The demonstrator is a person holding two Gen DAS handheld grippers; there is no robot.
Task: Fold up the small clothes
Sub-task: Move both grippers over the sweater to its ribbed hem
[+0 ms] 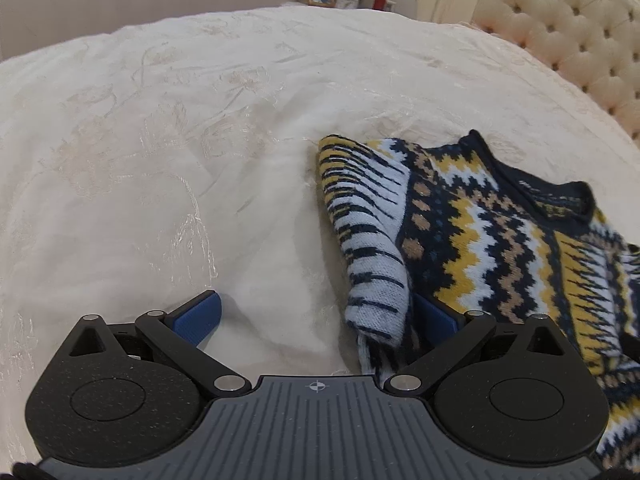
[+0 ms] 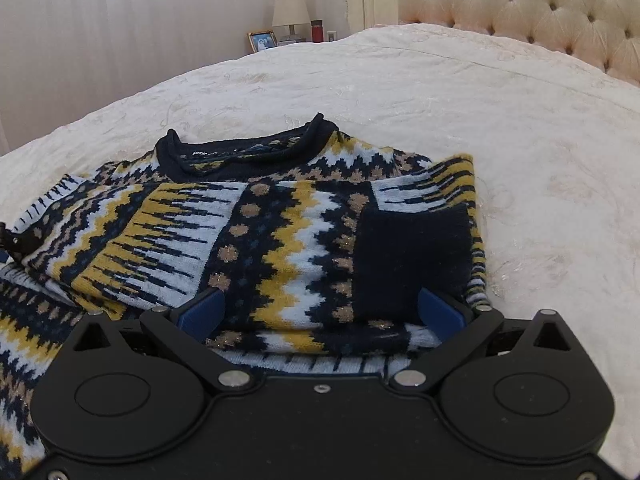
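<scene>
A small knitted sweater (image 2: 304, 232) in navy, yellow, white and tan zigzags lies on the cream bedspread (image 2: 540, 160), collar away from me, both sleeves folded across its front. In the left wrist view the sweater (image 1: 500, 240) lies to the right, with a striped fold (image 1: 372, 240) at its left edge. My left gripper (image 1: 316, 316) is open, low over the bed; the striped fold lies between its blue fingers, against the right one (image 1: 434, 318). My right gripper (image 2: 320, 312) is open, its blue fingers spread over the sweater's near folded edge.
A tufted cream headboard (image 2: 540, 12) stands at the right. A nightstand beyond the bed holds a lamp (image 2: 290, 8), a photo frame (image 2: 262, 40) and a red flask (image 2: 316, 30). Bare bedspread (image 1: 160, 160) stretches left of the sweater.
</scene>
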